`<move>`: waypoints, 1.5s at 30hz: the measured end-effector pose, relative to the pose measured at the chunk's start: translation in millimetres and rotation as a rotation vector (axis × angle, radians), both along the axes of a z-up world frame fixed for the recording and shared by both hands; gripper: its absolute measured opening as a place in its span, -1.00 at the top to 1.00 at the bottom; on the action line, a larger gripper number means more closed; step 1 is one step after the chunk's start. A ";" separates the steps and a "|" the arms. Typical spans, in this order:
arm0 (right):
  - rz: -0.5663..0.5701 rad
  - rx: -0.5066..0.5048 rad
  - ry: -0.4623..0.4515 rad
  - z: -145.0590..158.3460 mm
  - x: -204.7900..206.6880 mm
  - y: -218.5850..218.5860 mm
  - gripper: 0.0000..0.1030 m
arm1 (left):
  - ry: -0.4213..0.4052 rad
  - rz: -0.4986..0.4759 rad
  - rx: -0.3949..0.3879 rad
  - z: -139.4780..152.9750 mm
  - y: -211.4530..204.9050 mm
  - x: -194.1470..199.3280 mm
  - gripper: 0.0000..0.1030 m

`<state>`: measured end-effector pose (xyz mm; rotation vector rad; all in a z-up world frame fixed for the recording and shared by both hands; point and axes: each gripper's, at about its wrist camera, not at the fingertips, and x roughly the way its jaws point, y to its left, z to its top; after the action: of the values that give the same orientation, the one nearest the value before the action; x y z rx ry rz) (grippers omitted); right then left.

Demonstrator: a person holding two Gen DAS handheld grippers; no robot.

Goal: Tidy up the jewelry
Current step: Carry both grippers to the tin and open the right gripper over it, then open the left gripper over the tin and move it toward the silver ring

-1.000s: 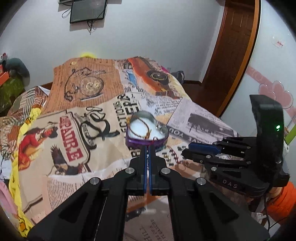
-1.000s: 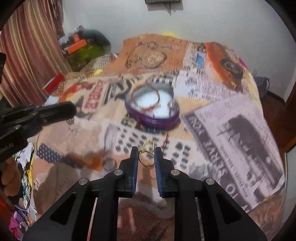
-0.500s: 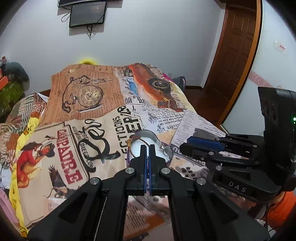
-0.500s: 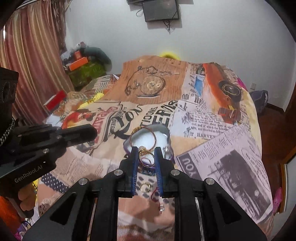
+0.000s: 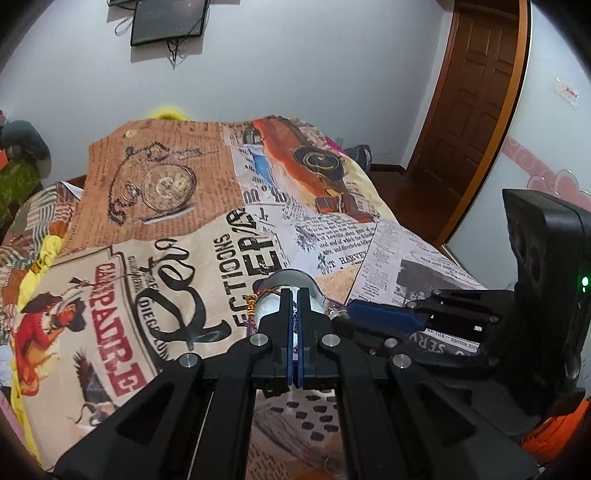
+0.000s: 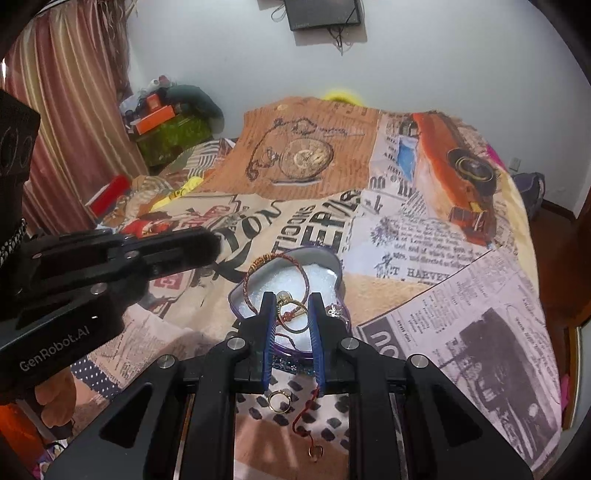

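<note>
Tongs (image 5: 294,321) of the left hand fill the bottom of the left wrist view, their blue pads pressed together with only a thin slit between them; whether anything is caught in that slit cannot be told. Just beyond their tips sits the heart-shaped box (image 5: 288,284), mostly hidden, on the printed bedspread (image 5: 155,258). A gold-and-red cord bracelet (image 5: 255,299) pokes over the box's left rim. To the right of the box hover the right tongs (image 5: 384,319), seen side-on. Far behind the box a dark screen (image 5: 168,16) hangs on the wall, and a wooden door (image 5: 476,96) stands to the right.

Right wrist view: the right tongs (image 6: 293,325) are spread, held over the near edge of the purple box (image 6: 332,264). Between the pads hangs a gold ring (image 6: 294,314), against the left pad, over the box's white lining. The cord bracelet (image 6: 280,262) lies looped inside the box. Nearer than the box, on the bedspread (image 6: 424,266), lie a second gold ring (image 6: 279,401) and a red string (image 6: 304,417) with a small ring at its end. Left of the box reach the left tongs (image 6: 192,245), pressed together.
</note>
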<state>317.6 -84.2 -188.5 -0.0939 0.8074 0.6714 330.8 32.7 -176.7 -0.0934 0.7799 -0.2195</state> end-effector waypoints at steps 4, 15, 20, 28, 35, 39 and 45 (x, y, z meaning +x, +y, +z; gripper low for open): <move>0.018 -0.016 0.017 -8.7 4.9 3.4 0.70 | 0.036 -0.006 -0.012 -12.7 -0.4 12.1 1.00; 0.049 -0.067 0.001 -21.0 10.2 12.5 0.69 | 0.092 -0.013 0.013 -32.4 1.8 32.0 1.00; 0.047 -0.074 0.002 -21.8 11.4 14.4 0.69 | 0.098 -0.005 -0.006 -32.8 6.0 31.4 0.99; 0.037 -0.102 0.018 -21.6 12.8 16.1 0.65 | 0.071 0.015 0.015 -21.8 8.4 19.8 0.96; 0.019 -0.122 -0.028 -10.8 3.4 13.6 0.34 | 0.049 0.030 0.034 -6.3 12.3 4.7 0.85; 0.008 -0.126 -0.045 -1.5 -1.5 10.3 0.34 | 0.029 0.045 0.038 5.7 15.6 -7.1 0.62; -0.007 -0.117 -0.059 11.2 -14.2 0.1 0.34 | 0.016 0.052 0.055 18.2 14.4 -27.2 0.49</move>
<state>303.4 -84.1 -177.3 -0.2159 0.7900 0.6116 303.6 47.1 -158.5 -0.0636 0.7976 -0.1479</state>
